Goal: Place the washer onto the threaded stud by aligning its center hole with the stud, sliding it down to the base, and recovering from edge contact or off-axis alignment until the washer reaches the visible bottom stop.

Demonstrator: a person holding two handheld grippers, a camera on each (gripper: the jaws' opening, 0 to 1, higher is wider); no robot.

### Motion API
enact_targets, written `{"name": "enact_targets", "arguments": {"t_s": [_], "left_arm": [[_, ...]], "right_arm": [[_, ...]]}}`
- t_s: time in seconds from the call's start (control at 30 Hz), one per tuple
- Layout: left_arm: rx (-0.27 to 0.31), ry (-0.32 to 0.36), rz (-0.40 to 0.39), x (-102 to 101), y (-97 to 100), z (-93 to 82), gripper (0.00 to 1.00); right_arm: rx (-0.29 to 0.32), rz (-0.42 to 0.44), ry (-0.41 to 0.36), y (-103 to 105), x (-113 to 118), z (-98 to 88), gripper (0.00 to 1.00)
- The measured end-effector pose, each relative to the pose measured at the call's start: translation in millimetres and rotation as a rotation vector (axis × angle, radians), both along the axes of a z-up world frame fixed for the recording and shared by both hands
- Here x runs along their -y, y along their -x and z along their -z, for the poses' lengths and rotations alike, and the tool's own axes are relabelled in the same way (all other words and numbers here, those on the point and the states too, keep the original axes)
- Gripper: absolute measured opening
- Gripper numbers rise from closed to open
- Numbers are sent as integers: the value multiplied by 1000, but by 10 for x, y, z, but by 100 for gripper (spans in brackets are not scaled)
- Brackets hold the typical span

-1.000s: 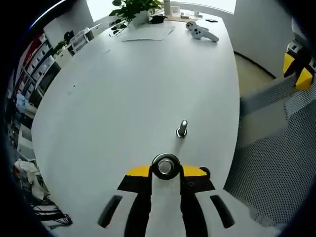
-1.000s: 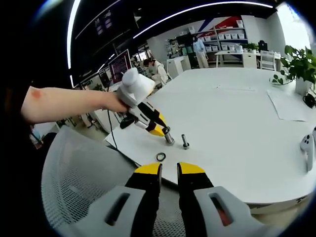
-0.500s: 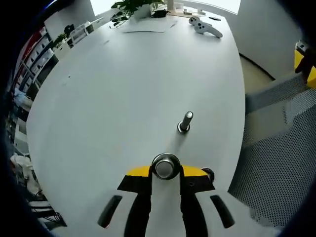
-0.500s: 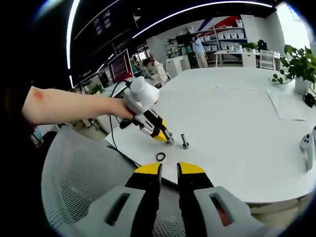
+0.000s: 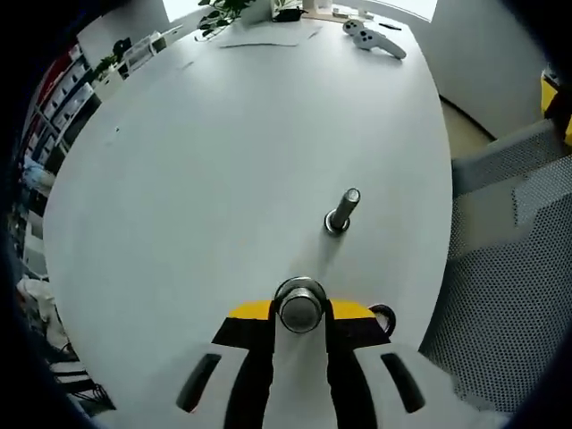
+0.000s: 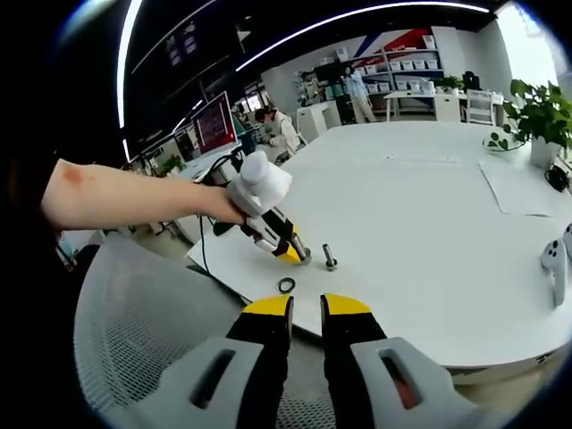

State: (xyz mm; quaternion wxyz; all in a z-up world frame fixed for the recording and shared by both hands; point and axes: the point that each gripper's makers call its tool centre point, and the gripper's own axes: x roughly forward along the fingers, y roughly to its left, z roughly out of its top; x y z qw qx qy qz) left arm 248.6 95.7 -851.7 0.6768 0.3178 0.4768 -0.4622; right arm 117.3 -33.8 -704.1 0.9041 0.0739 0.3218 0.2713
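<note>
In right gripper view, washer (image 6: 286,285) lies beside stud (image 6: 329,258).

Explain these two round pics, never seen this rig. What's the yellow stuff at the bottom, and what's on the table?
No robot here: a person holds a two-jaw hand tool in each hand, and a fisheye camera rides on each one. The yellow-tipped jaws rising from the bottom belong to that camera's own tool.

In the left gripper view, the left gripper is closed on a short metal bolt, seen end-on. Another bolt stands upright on the white table, with a game controller at the far end.

In the right gripper view, the right gripper hangs empty, jaws nearly together, off the table's edge above a mesh chair. A dark washer lies flat on the table, nearer this camera than the standing bolt.
</note>
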Motion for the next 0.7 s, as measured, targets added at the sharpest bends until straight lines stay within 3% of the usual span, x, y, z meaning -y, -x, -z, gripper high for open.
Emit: {"name": "enact_targets", "arguments": {"t_s": [0.4, 0.7], "left_arm": [[30, -30, 20, -127, 36, -8, 18], [77, 24, 2, -204, 114, -214, 27]], "right_arm": [[-6, 8, -4, 6, 1, 5, 16], [1, 8, -6, -4, -1, -4, 16]]}}
